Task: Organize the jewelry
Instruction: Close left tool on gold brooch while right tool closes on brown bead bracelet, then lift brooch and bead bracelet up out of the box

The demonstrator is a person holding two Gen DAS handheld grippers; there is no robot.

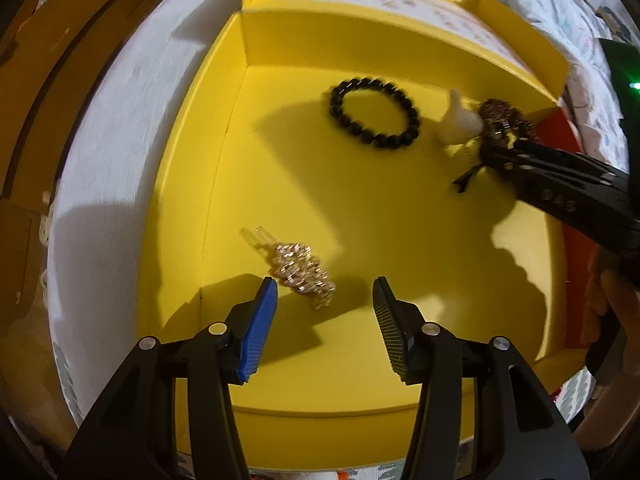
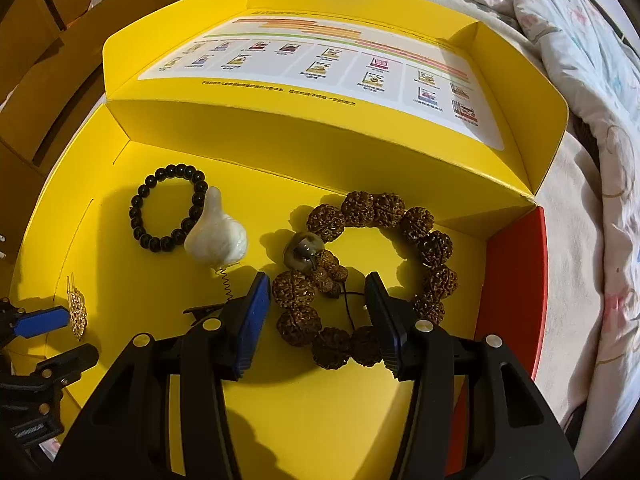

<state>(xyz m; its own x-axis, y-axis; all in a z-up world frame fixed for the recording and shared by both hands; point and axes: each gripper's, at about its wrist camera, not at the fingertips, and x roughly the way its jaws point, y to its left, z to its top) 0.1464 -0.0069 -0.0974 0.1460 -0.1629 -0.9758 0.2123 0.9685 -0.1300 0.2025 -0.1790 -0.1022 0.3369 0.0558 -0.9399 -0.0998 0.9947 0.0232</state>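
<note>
Writing: the raised lid [image 2: 320, 64] of the yellow box [image 2: 328, 420] carries a white printed sheet with rows of small product pictures and one line of dark script, too small to read; the right gripper's arm shows embossed digits in the left view, blurred. Box floor, left to right in the right view: gold hair clip [image 2: 77, 312] at 9 o'clock by the left wall, black bead bracelet [image 2: 168, 208] at 10 o'clock, white gourd pendant [image 2: 216, 234] touching that bracelet's right side with a coiled wire below it, brown seed bracelet [image 2: 380, 276] at centre-right. Left gripper [image 1: 325, 292]: jaws partly open, nothing held; the clip lies just ahead of the blue left pad, touch cannot be told. Right gripper [image 2: 316, 284]: jaws about half open, straddling the seed bracelet's near beads and cord; the pads do not press on them. The box has a red outer side at 3 o'clock. It sits on a white surface; floral bedding at 1–3 o'clock, brown wooden furniture at 9–11 o'clock.
</note>
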